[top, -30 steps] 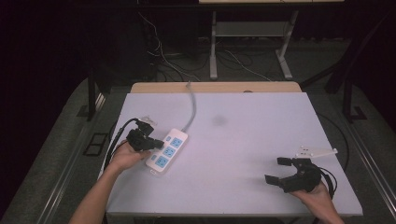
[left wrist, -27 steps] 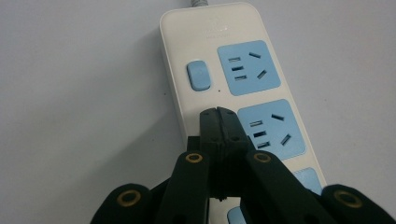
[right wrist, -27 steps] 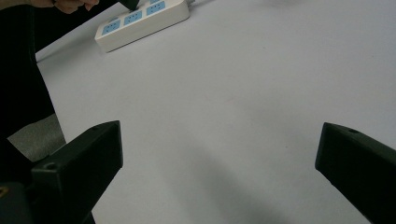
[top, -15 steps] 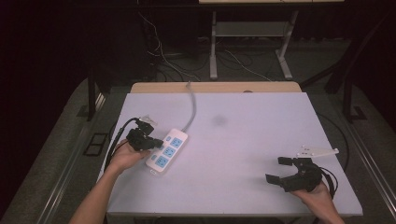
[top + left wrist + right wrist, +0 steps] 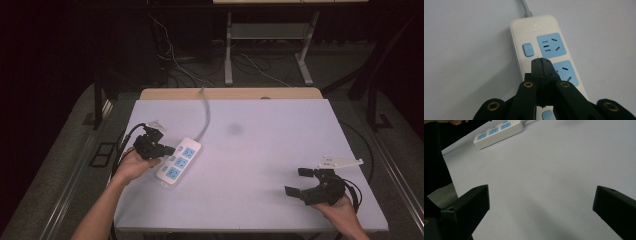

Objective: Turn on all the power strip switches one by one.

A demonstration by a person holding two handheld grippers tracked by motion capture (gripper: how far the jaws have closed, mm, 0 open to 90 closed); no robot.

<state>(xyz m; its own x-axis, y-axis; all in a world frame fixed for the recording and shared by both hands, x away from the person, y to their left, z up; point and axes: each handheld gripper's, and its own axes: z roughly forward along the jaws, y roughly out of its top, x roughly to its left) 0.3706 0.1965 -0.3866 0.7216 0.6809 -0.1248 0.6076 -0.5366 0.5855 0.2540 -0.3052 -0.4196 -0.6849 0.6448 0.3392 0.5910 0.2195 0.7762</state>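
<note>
White power strip [image 5: 179, 160], blue sockets, marking unreadable, on table [image 5: 260, 150]; left gripper [image 5: 541, 62] jaws clenched empty, tips over strip beside its switch [image 5: 527, 49]; right gripper [image 5: 303, 182] well apart from strip, jaws spread wide, empty

You can read no text here: the power strip [image 5: 544, 50] bears only a faint embossed mark near its cord end, too small to make out.

Change since earlier pictures — none of note: left claw [image 5: 169, 149] unmoved at power strip [image 5: 179, 160]; right claw [image 5: 300, 182] unmoved.
</note>
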